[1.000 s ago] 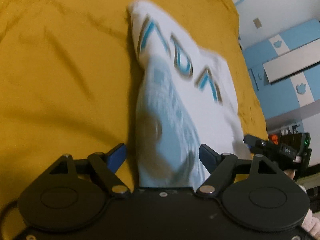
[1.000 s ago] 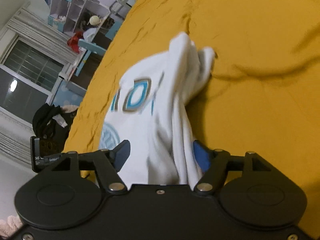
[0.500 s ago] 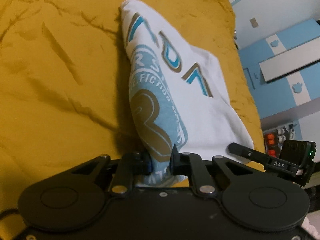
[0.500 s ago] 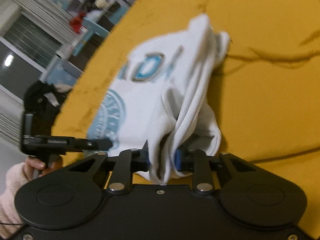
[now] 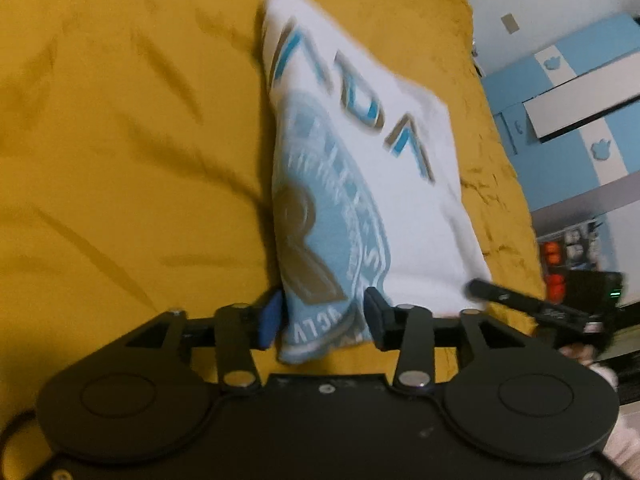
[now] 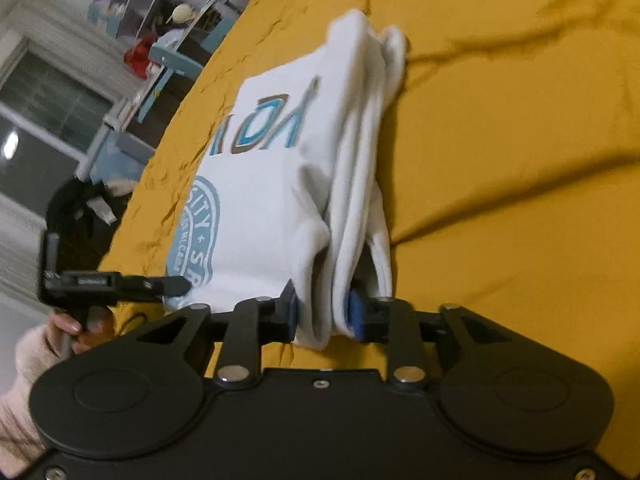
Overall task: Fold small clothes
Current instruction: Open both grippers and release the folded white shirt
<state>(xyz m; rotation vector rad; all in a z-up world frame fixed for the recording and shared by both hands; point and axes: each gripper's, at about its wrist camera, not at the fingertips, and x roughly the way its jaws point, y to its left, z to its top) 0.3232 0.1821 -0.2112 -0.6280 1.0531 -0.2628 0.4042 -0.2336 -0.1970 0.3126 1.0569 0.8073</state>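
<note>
A white shirt (image 5: 384,184) with a blue and brown print lies folded on the yellow bed cover (image 5: 120,160). Its near edge sits between the fingers of my left gripper (image 5: 322,318), whose jaws are opening; the pads stand beside the cloth without squeezing it. In the right wrist view the same shirt (image 6: 280,168) shows its bunched folded side. My right gripper (image 6: 324,314) has both pads pressed on that thick fold while its jaws start opening. Each gripper appears at the edge of the other's view, the left gripper (image 6: 172,285) side-on.
The yellow cover (image 6: 520,160) spreads wide around the shirt, full of creases. A blue and white wardrobe (image 5: 580,100) stands beyond the bed's right side. A window (image 6: 44,128), shelves and a blue chair (image 6: 176,60) lie past the other side. A hand in a pink sleeve (image 6: 28,360) holds the left gripper.
Both grippers went from wide open to shut on the shirt's near edge. The left jaws have since spread again; the right ones still pinch the fold. Both views shifted slightly.
</note>
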